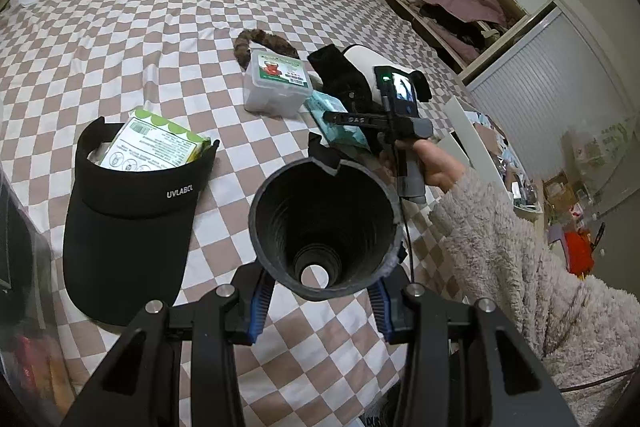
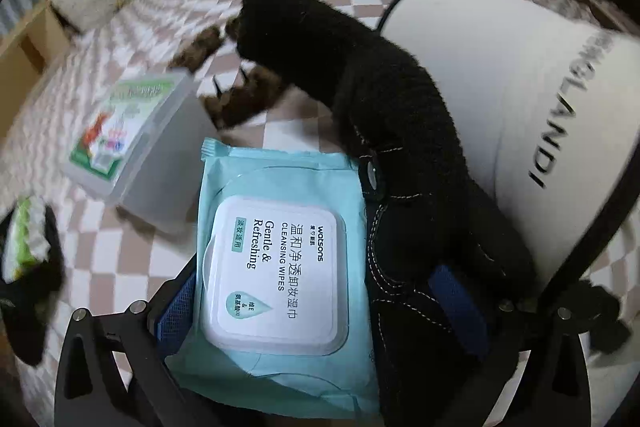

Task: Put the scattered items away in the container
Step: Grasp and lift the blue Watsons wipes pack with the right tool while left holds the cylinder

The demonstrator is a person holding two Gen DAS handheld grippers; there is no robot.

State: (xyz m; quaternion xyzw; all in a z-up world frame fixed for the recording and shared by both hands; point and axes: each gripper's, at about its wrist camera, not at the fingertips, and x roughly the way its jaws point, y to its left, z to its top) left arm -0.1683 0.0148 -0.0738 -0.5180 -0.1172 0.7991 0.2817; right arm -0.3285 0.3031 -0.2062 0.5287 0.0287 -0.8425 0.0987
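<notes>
Wipes pack sits between the wide-open right gripper fingers, nothing squeezed. Left gripper clamps a black cone tube.

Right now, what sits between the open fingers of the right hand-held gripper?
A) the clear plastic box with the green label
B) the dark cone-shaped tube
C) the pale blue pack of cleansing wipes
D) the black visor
C: in the right wrist view the pack of cleansing wipes lies between the spread fingers of the right hand-held gripper, not yet clamped.

Left gripper clamping a black ribbed cone-shaped tube
A black sun visor lies on the pink-and-white checkered bedsheet.
</notes>
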